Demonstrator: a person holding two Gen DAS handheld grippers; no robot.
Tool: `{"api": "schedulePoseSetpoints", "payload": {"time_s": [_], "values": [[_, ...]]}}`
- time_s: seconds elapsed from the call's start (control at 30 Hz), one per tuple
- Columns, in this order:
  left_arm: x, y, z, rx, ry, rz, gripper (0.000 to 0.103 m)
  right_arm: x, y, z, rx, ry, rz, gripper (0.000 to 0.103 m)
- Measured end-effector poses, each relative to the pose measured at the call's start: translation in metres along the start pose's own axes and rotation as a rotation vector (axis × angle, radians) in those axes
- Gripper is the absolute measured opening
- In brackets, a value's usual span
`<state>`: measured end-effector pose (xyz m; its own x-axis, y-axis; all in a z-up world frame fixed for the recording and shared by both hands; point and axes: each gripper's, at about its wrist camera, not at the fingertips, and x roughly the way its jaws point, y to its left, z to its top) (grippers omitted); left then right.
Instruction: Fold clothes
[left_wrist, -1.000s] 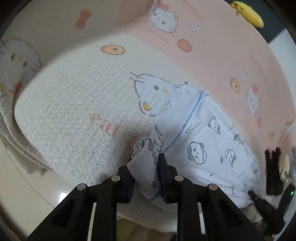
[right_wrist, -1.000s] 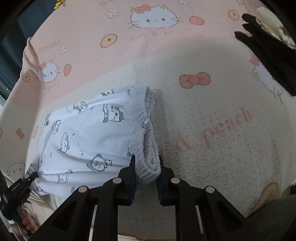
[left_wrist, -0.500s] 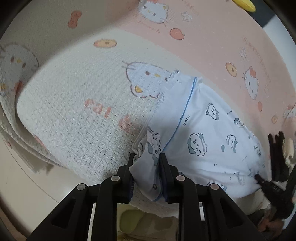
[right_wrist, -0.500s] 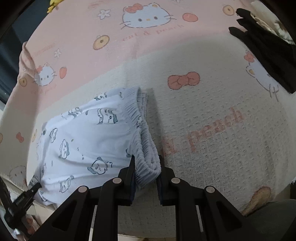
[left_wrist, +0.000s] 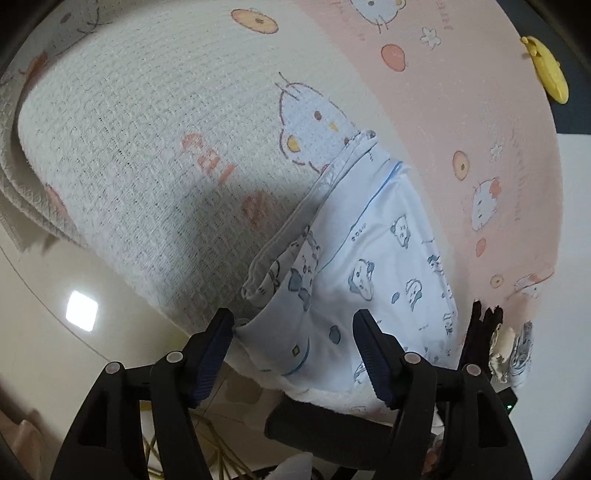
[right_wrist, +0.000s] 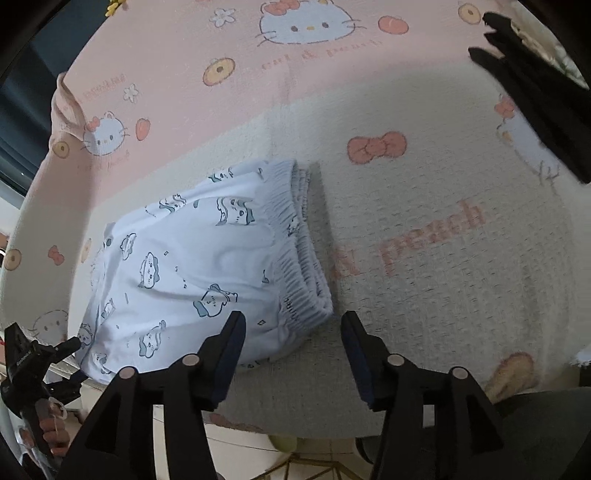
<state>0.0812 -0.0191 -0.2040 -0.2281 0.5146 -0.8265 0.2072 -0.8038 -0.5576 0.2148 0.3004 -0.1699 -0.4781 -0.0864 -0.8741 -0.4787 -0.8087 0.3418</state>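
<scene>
A pair of light blue shorts (right_wrist: 192, 266) printed with small cartoon animals lies folded on a pink and cream cat-print blanket (right_wrist: 443, 229). Its gathered elastic waistband (right_wrist: 299, 254) faces right in the right wrist view. My right gripper (right_wrist: 293, 332) is open just in front of the waistband corner, holding nothing. The left wrist view shows the same shorts (left_wrist: 373, 266) from their hem end, with a blue piped edge. My left gripper (left_wrist: 293, 332) is open, its jaws either side of the hem corner, which lies loose between them.
A black garment (right_wrist: 532, 99) lies at the blanket's far right, also visible as the black garment (left_wrist: 484, 332) in the left wrist view. A yellow object (left_wrist: 546, 70) rests beyond the blanket. The blanket edge (left_wrist: 48, 214) drops to pale floor. A hand (right_wrist: 51, 428) holds the left gripper's handle.
Both grippers have opened and let go of the shorts. The hem corner and the waistband now lie on the blanket instead of being pinched and lifted.
</scene>
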Motion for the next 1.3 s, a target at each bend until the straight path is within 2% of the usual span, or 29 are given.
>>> {"api": "schedulePoseSetpoints", "payload": {"time_s": [0.13,0.27,0.4,0.53,0.67,0.8,0.9,0.97,1.07,1.17,1.3], "values": [[-0.015,0.002,-0.01,0.078,-0.044,0.082,0.065,-0.009,0.005,0.001,-0.019,-0.019,-0.017,0.061],[-0.038,-0.008,-0.027,0.247,-0.112,0.191,0.065,-0.012,0.011,-0.003,-0.017,-0.025,-0.021,0.061],[-0.062,-0.015,-0.044,0.43,-0.183,0.298,0.065,-0.015,0.026,-0.005,-0.073,-0.035,-0.025,0.061],[-0.055,-0.032,-0.046,0.493,-0.201,0.306,0.065,-0.017,0.042,-0.007,-0.136,-0.048,-0.025,0.062],[-0.042,-0.043,-0.046,0.55,-0.155,0.297,0.065,-0.019,0.058,-0.008,-0.199,-0.061,-0.024,0.063],[-0.034,-0.054,-0.058,0.669,-0.138,0.342,0.065,-0.021,0.074,-0.011,-0.269,-0.077,-0.028,0.063],[-0.022,-0.066,-0.076,0.846,-0.132,0.407,0.065,-0.015,0.089,-0.021,-0.398,-0.116,-0.078,0.063],[-0.012,-0.073,-0.09,0.988,-0.147,0.47,0.065,-0.009,0.103,-0.031,-0.53,-0.122,-0.134,0.063],[-0.001,-0.075,-0.107,1.146,-0.179,0.567,0.065,-0.002,0.119,-0.05,-0.701,-0.117,-0.171,0.063],[0.002,-0.074,-0.12,1.247,-0.176,0.597,0.065,0.004,0.126,-0.064,-0.802,-0.11,-0.208,0.063],[-0.002,-0.07,-0.134,1.342,-0.179,0.595,0.065,0.013,0.128,-0.077,-0.912,-0.109,-0.273,0.063]]}}
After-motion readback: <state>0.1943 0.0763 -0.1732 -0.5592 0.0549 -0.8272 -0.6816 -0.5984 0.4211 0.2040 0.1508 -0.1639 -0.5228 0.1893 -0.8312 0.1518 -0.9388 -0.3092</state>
